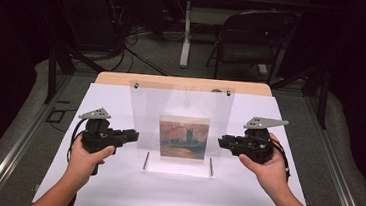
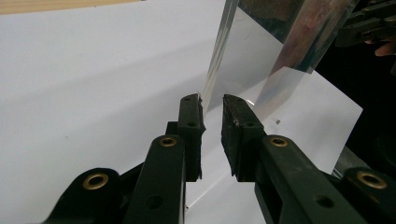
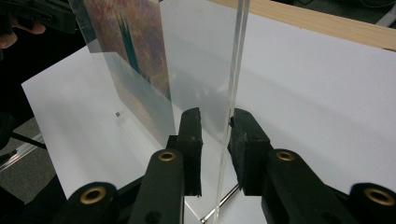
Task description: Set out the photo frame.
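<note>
Left gripper (image 1: 134, 136): jaws slightly parted, set astride the left edge of the clear acrylic panel (image 1: 180, 108). In the left gripper view one pad looks to touch the edge; the other stands clear of it, so no firm clamp. Panel stands upright mid-desk on the white sheet (image 1: 114, 177), carrying a small painting print (image 1: 183, 139) low at centre. Right gripper (image 1: 222, 141): jaws likewise a little open, the panel's right edge running between them; in the right gripper view a narrow gap shows on either side.
</note>
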{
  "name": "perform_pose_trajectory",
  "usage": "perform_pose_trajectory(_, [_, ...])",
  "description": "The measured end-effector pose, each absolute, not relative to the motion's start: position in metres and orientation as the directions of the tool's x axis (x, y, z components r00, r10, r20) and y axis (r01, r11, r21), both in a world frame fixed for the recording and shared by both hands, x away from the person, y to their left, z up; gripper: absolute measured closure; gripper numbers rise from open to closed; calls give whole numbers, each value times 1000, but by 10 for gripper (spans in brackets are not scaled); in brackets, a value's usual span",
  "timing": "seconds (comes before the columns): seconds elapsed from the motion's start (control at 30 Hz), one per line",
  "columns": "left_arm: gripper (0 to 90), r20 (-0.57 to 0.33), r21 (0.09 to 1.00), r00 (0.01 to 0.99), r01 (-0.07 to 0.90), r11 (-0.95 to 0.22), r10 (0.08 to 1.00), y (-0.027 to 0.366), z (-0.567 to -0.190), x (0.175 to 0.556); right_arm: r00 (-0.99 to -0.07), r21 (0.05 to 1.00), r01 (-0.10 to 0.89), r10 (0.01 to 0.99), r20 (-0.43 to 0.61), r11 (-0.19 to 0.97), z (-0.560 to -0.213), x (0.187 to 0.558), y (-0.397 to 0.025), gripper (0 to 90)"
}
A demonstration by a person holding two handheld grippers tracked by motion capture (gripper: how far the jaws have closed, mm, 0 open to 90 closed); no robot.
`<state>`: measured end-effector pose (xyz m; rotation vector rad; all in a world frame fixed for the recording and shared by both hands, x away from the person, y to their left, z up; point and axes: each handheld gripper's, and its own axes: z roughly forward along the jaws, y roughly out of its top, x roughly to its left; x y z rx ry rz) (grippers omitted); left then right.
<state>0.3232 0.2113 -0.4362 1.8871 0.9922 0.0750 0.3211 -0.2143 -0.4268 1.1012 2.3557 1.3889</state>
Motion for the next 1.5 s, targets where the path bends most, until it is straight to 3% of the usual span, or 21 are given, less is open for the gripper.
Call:
perform_pose_trajectory(0.27, [714, -350, 784, 680, 589, -196, 644, 209, -435, 325, -707, 822, 502, 674, 212, 268, -428, 321, -213, 703])
perform_pose_trajectory(0.57, [534, -322, 794, 673, 575, -198, 666, 209, -432, 324, -716, 841, 469, 674, 184, 269, -431, 320, -204, 480])
perform_pose_trajectory(0.8, [426, -255, 819, 663, 535, -207, 704, 213, -432, 315, -704, 854, 440, 697, 136, 277, -434, 317, -206, 394])
perform_pose_trajectory(1.03, [389, -235, 850, 644, 500, -168, 728, 229, -431, 299, -692, 864, 410, 717, 87, 291, -437, 304, -218, 354])
perform_pose_trajectory(1.5, [385, -268, 823, 511, 562, -81, 817, 276, -464, 271, -630, 882, 417, 769, 107, 219, -448, 269, -251, 346])
